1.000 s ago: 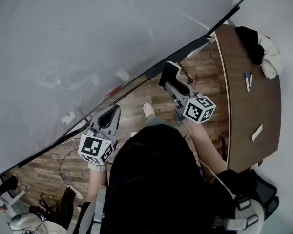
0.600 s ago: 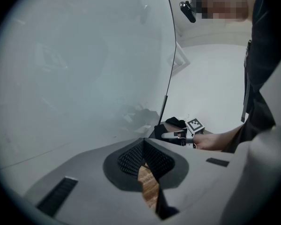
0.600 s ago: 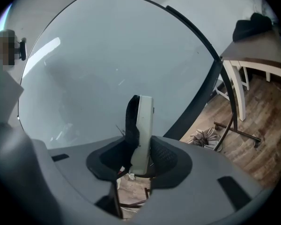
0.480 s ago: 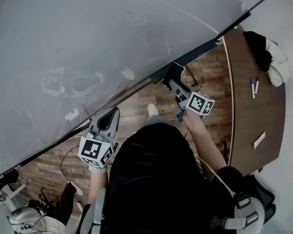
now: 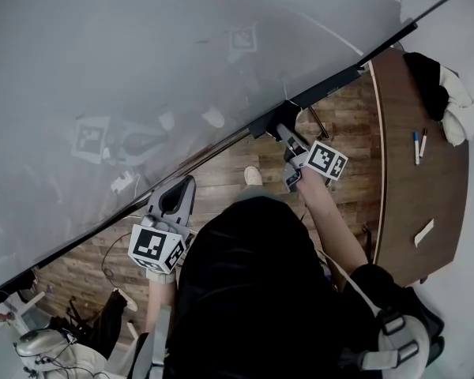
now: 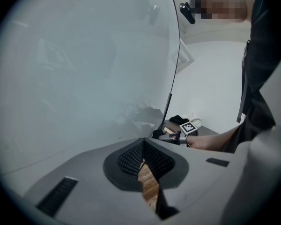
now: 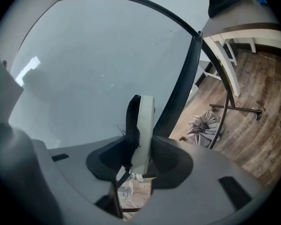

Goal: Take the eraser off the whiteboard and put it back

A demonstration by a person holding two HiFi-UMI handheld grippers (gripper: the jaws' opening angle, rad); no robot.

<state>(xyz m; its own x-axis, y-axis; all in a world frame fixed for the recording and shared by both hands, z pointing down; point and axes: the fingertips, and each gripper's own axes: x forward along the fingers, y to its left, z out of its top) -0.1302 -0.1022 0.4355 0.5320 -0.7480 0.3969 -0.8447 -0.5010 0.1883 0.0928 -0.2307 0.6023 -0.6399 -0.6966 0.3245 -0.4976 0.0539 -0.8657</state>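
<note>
Starting at the left, the whiteboard (image 5: 182, 69) fills most of the head view. It's pale grey and glossy, and it throws back faint reflections of the marker cubes. Its dark lower frame (image 5: 324, 85) runs slantwise up to the right.

Below that I've got wood-plank floor (image 5: 221, 176), with loose cables (image 5: 107, 263) trailing at the bottom left. My left gripper (image 5: 182, 189) hovers near the board's lower edge. In the left gripper view its pads meet at the tips with nothing between them, just floor showing through the gap behind.

Moving across, my right gripper (image 5: 283, 133) is up at the frame. The right gripper view shows it pinching the eraser (image 7: 141, 125), which has a white back and dark felt. It stands on edge with the felt side facing the board, just beside the surface near the frame. Whether the felt touches, I can't tell. Past it, a crumpled grey cloth (image 7: 203, 125) lies on the floor.

Far right, a curved brown table (image 5: 403, 196) carries two markers (image 5: 419, 144), a slip of paper (image 5: 424, 232) and a dark-and-white heap of cloth (image 5: 446, 93).
</note>
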